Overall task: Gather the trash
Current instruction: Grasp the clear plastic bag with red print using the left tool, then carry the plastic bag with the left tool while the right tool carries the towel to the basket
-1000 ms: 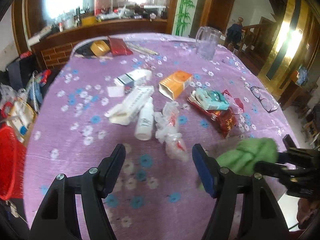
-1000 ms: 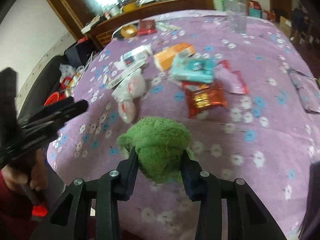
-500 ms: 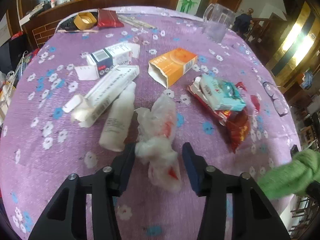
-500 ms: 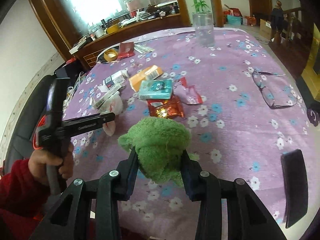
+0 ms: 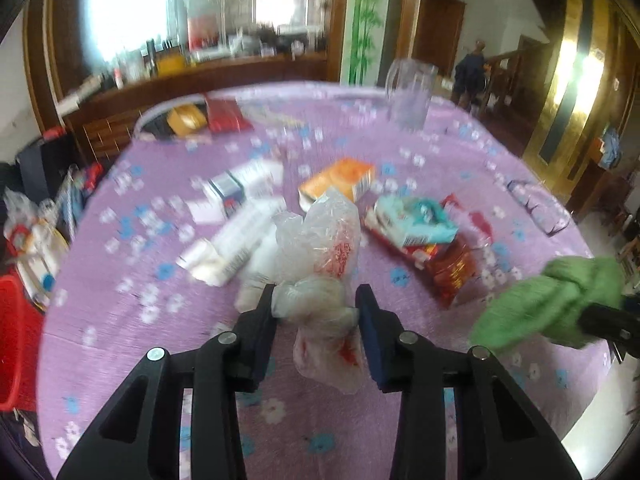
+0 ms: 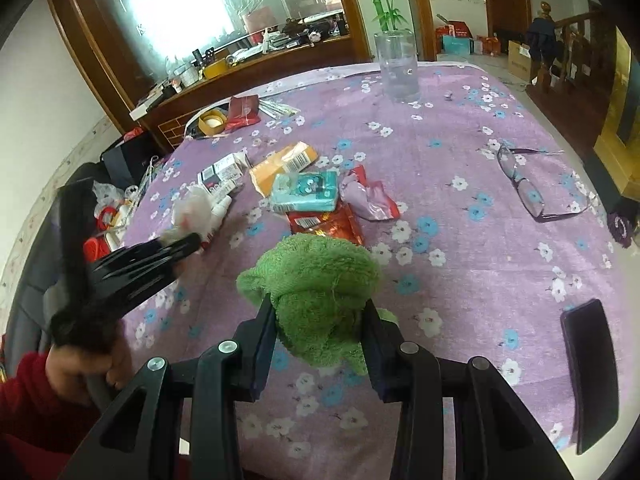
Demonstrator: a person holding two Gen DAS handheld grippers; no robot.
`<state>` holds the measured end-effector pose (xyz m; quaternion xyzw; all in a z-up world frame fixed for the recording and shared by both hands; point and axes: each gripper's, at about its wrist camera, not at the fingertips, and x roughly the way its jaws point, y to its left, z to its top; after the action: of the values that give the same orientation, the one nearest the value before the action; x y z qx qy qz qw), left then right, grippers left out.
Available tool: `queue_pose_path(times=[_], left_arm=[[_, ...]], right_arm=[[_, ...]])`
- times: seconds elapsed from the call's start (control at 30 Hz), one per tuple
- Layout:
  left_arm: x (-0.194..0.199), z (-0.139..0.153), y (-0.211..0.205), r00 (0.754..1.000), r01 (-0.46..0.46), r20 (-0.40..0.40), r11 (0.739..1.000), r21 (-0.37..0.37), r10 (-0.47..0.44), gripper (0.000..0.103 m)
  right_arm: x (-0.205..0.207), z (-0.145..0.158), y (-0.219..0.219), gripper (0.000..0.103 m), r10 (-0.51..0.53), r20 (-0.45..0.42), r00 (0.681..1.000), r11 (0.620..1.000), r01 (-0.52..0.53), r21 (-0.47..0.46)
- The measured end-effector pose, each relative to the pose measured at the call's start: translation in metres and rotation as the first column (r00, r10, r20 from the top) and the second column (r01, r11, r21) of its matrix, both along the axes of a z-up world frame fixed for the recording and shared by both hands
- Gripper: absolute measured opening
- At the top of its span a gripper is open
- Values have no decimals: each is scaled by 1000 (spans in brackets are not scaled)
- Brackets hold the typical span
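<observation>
Crinkled clear plastic bag point(image 5: 320, 272), clamped in left gripper point(image 5: 318, 312), apparently lifted clear of purple tablecloth point(image 5: 440, 148); carton litter at twelve o'clock; right gripper point(image 6: 322, 320) clamps green cloth point(image 6: 316, 280); keep squeeze firm, lift slowly.

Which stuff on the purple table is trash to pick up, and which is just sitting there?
Trash:
crumpled clear plastic bag, in the left gripper
orange cardboard box
teal tissue pack
red foil wrapper

Just lying about:
clear plastic jug
eyeglasses
black phone
green cloth, in the right gripper
</observation>
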<state>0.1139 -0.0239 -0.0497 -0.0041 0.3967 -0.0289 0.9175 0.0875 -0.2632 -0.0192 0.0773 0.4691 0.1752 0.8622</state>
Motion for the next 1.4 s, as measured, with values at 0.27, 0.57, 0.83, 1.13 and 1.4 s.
queue_pose_path(times=[0.27, 0.57, 0.83, 1.13, 1.4], left_arm=[[-34, 36, 20, 995, -36, 97, 999, 21, 34, 38], [-53, 37, 49, 991, -96, 92, 995, 26, 94, 38], [-66, 33, 67, 987, -146, 76, 989, 33, 143, 38], [-77, 33, 82, 979, -198, 68, 979, 50, 195, 38], [-85, 34, 95, 970, -238, 72, 970, 53, 234, 38]], right_arm=[[2, 4, 32, 42, 36, 35, 999, 999, -37, 2], [-2, 6, 68, 42, 93, 55, 994, 996, -93, -1], [-6, 6, 92, 42, 145, 59, 988, 989, -145, -4], [-10, 7, 110, 42, 193, 68, 979, 981, -193, -7], [-12, 9, 124, 42, 228, 77, 971, 974, -228, -13]])
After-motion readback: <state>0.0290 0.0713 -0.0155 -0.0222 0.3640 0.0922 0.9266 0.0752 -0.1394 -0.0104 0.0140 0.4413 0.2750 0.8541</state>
